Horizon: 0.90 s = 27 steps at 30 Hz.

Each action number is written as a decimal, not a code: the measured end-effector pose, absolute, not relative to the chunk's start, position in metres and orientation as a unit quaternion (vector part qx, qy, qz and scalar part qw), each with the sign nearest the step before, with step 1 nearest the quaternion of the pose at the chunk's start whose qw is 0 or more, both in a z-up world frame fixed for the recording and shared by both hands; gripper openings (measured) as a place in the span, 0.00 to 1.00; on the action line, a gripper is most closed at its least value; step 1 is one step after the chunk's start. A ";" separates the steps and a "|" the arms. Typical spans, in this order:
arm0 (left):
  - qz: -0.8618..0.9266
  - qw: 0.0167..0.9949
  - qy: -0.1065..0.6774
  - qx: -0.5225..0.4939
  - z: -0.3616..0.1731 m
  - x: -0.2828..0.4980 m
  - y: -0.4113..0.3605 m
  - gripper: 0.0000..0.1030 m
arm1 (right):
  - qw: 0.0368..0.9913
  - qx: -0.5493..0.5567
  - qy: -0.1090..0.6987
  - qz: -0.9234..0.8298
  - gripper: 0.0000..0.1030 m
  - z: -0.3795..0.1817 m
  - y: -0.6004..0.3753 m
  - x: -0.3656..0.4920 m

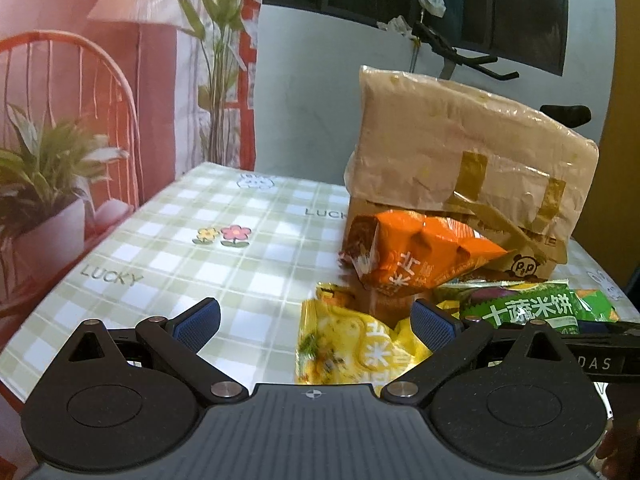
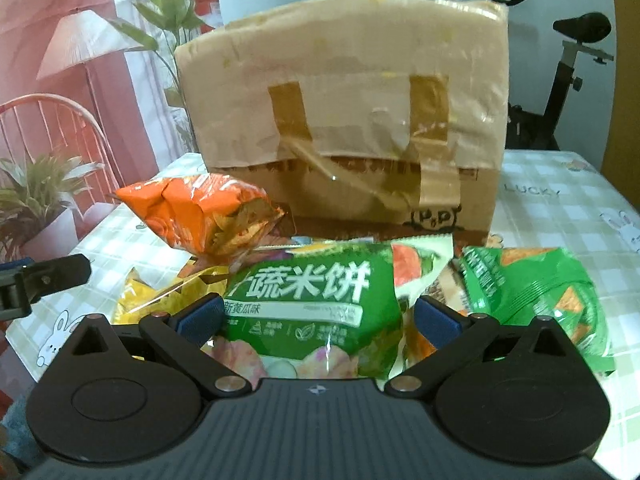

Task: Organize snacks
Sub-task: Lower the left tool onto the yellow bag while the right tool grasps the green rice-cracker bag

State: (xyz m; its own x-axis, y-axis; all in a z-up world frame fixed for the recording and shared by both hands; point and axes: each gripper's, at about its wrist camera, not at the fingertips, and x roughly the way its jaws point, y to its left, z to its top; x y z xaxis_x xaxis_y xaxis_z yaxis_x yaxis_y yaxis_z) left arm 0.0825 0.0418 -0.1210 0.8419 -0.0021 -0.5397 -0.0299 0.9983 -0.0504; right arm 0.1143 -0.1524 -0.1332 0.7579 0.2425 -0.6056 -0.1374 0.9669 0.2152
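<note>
Both tongs gape; green rice-cracker bag (image 2: 312,304) between right tongs (image 2: 319,316).

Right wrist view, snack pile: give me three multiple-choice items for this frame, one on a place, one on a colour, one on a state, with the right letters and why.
1. Where does the orange snack bag lie relative to the green rice-cracker bag in the right wrist view?
A. To its upper left
B. To its lower right
C. Underneath it

2. What colour is the packet between the left gripper's fingers in the left wrist view?
A. Blue
B. Yellow
C. White

3. How does the right gripper stand?
A. Shut on the cardboard box
B. Shut and empty
C. Open, fingers either side of the green rice-cracker bag

Answers: 1 A, the orange bag sits up and left of the green one. 2 B, its wrapper is bright yellow. 3 C, both blue pads stand wide apart around the bag.
</note>
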 end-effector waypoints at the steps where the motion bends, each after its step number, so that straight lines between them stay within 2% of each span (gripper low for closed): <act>1: 0.005 0.959 0.283 -0.029 -0.123 0.083 0.042 0.99 | 0.933 0.083 0.335 0.103 0.99 -0.135 -0.154 0.116; 9: -0.007 0.956 0.291 -0.028 -0.129 0.084 0.038 0.99 | 0.919 0.121 0.351 0.134 0.96 -0.148 -0.159 0.115; 13: -0.016 0.955 0.295 -0.030 -0.131 0.083 0.036 0.99 | 0.920 0.126 0.339 0.149 0.80 -0.143 -0.165 0.107; 16: -0.022 0.953 0.300 -0.031 -0.135 0.082 0.035 0.99 | 0.921 0.133 0.332 0.153 0.76 -0.142 -0.170 0.100; 27: -0.043 0.945 0.321 -0.051 -0.144 0.079 0.035 0.99 | 0.941 0.122 0.279 0.148 0.73 -0.124 -0.178 0.078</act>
